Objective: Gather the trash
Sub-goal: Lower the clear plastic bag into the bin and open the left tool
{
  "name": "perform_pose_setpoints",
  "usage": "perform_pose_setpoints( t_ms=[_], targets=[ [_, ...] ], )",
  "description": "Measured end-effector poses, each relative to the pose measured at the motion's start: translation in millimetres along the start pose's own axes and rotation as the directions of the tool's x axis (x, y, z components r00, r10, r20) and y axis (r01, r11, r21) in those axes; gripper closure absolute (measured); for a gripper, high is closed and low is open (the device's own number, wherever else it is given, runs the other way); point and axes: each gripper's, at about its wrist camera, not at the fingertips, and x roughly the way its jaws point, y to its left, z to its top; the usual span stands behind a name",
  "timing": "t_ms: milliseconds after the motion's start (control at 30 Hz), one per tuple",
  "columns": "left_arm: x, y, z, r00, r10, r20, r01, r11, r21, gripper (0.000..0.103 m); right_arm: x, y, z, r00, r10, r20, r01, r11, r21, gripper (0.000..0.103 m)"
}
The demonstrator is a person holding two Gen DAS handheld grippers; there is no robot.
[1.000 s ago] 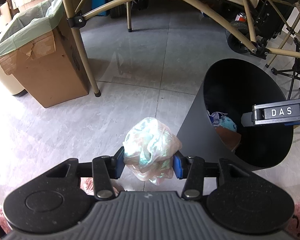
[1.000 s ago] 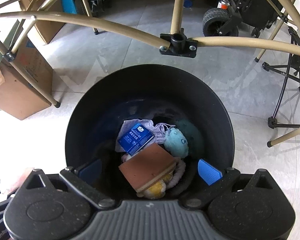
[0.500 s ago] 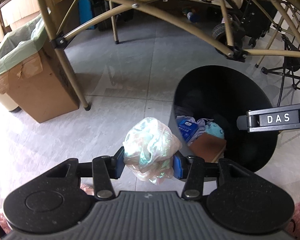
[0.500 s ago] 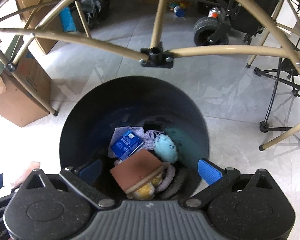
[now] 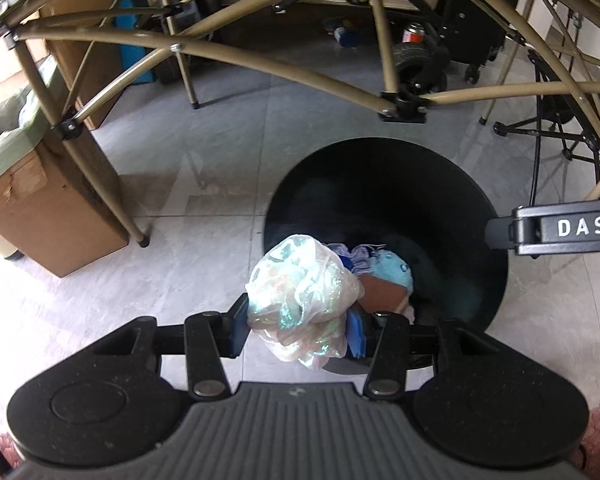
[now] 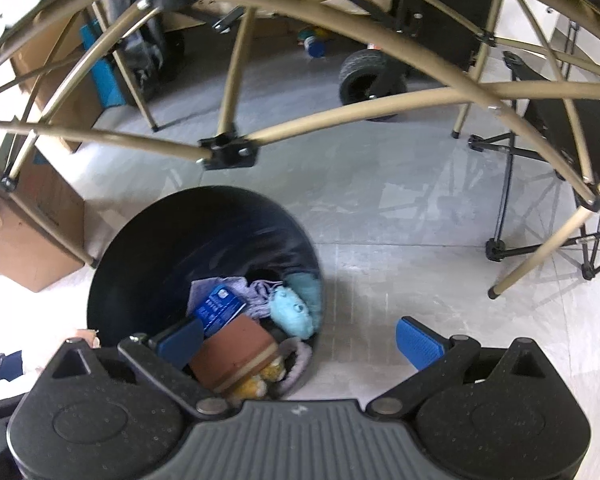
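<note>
1. Two grippers showed in the views. The left gripper (image 5: 298,326) was clamped on a crumpled iridescent plastic bag (image 5: 302,300), one blue pad (image 5: 355,334) pressing each side of it.
2. The bag hung over the near left rim of the black trash bin (image 5: 384,168), partly above the opening and partly above the grey tiled floor (image 5: 204,160).
3. The right gripper (image 6: 298,340) stood wide apart and held nothing; its left pad (image 6: 182,338) sat over the bin's near rim, and its right pad (image 6: 414,342) was over bare floor beside the bin.
4. In the left wrist view a part of the right gripper, marked "DAS" (image 5: 560,228), reached in from the right edge, above the bin's right rim.
5. Inside the bin (image 6: 172,248) lay a blue packet (image 6: 220,308), a brown block with a pale edge (image 6: 236,356), a light blue plush toy (image 6: 292,314), lilac cloth (image 6: 256,292) and something yellow (image 6: 256,384) beneath the block.
6. A cardboard box with a green liner (image 5: 40,200) stood on the floor well to the left of the bin, behind a leg of the tan tubular frame (image 5: 260,60) that arched over the scene.
7. A black wheel (image 6: 364,76) sat on the floor farther back, beyond the frame.
</note>
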Motion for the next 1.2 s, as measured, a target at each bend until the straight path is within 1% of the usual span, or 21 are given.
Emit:
perform_pose_setpoints(
  t_ms=[333,500,633,800,1067,1200],
  targets=[
    [11.8,-36.4,9.3,1.000,-0.002,-0.015,0.003,0.999,0.054,0.055,-9.1,-45.6,-4.3,0.999,-0.015,0.033,0.012,0.995,0.100,0.000],
    [24.9,-49.5,15.3,0.998,-0.007,-0.055,0.010,0.998,0.059,0.055,-11.9,-66.7,-6.5,0.998,-0.033,0.048,0.025,0.987,0.161,0.000],
    [35.6,-55.6,21.4,0.995,-0.013,-0.098,0.018,0.999,0.046,0.055,-11.6,-81.1,-7.3,0.998,-0.046,0.052,0.035,0.978,0.204,0.000],
    [45.5,-62.6,29.2,0.990,-0.022,-0.140,0.026,0.999,0.024,0.055,-10.5,-88.5,-9.3,0.997,-0.054,0.053,0.041,0.973,0.228,0.000],
    [54.8,-72.0,41.4,0.985,-0.041,-0.169,0.041,0.999,-0.003,0.055,-8.5,-96.7,-10.9,0.997,-0.068,0.048,0.054,0.967,0.250,0.000],
    [57.5,-73.8,42.6,0.984,-0.034,-0.173,0.035,0.999,-0.001,0.050,-7.7,-98.6,-11.8,0.997,-0.069,0.045,0.056,0.965,0.256,0.000]
  ],
)
